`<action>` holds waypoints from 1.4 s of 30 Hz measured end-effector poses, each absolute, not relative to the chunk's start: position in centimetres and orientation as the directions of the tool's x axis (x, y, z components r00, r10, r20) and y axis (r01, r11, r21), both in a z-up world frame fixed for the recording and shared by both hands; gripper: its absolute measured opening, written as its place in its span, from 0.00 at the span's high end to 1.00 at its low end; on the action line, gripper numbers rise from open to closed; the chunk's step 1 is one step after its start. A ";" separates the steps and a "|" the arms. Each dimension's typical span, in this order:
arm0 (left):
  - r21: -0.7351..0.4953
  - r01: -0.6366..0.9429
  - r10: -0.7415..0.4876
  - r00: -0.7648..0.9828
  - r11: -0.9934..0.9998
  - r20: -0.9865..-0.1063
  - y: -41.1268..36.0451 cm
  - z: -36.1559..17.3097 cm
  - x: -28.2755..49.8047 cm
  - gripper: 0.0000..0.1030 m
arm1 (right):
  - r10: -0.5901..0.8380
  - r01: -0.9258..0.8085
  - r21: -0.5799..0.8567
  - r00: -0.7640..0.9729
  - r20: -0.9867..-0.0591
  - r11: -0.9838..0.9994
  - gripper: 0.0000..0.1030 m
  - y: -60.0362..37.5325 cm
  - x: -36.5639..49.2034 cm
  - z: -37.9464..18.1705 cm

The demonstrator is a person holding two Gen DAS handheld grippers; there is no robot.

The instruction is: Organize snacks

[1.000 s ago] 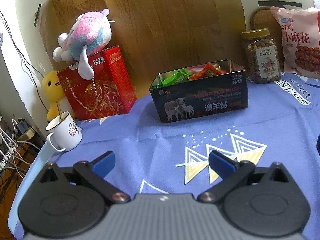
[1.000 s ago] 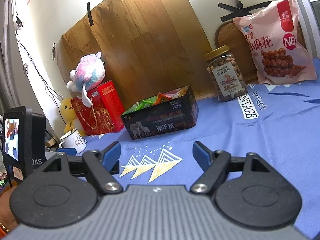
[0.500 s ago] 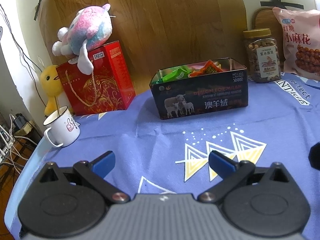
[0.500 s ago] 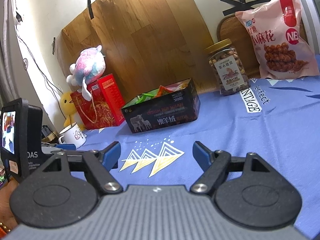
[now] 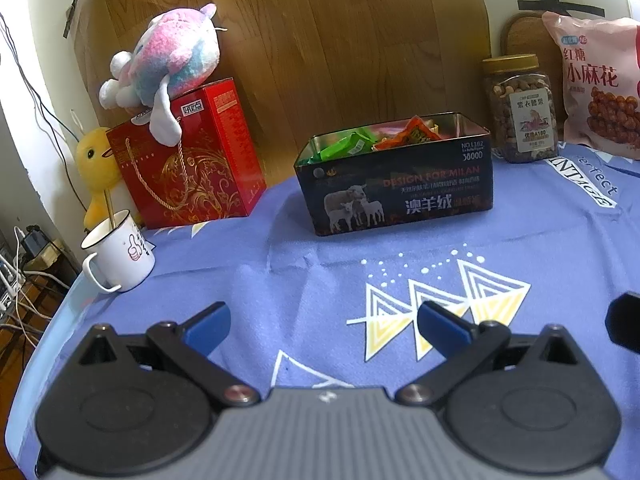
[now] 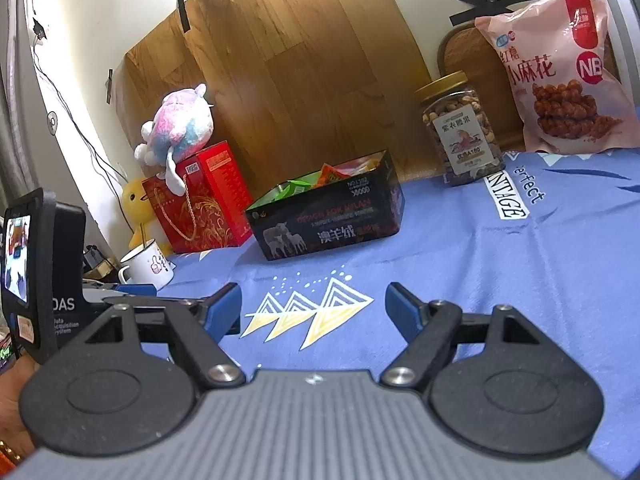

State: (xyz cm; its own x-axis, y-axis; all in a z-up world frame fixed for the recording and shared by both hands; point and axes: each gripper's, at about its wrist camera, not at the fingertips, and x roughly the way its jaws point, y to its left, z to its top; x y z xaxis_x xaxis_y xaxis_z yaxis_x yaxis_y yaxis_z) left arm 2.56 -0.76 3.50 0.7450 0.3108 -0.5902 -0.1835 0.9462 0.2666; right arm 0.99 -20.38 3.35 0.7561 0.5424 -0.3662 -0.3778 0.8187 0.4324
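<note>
A black tin box [image 5: 400, 196] with sheep printed on it stands on the blue cloth and holds green and orange snack packets [image 5: 384, 140]. It also shows in the right wrist view [image 6: 328, 220]. A jar of nuts [image 5: 520, 110] and a pink snack bag [image 5: 600, 88] stand at the back right. My left gripper [image 5: 324, 328] is open and empty, low over the cloth in front of the tin. My right gripper [image 6: 314, 310] is open and empty, further back to the right.
A red gift bag [image 5: 188, 160] with a plush toy [image 5: 168, 60] on top stands at the back left, beside a yellow duck [image 5: 96, 168]. A white mug [image 5: 120, 256] sits near the table's left edge. A wooden board [image 5: 320, 40] leans on the wall.
Both grippers have drifted slightly; the tin and the other objects sit a little lower and closer in view. Both grippers stay open and empty.
</note>
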 end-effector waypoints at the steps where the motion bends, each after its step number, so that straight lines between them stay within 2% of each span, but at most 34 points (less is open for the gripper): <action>1: 0.267 -0.184 0.311 0.745 0.946 -0.590 -0.8 3.5 2.6 0.00 | 0.542 -0.378 0.432 0.756 -0.366 0.819 0.21 -20.4 1.0 3.4; 42: 0.239 -0.163 0.278 0.740 0.957 -0.612 -0.9 3.2 2.5 0.00 | 0.539 -0.373 0.433 0.755 -0.372 0.821 0.21 -20.1 1.1 3.3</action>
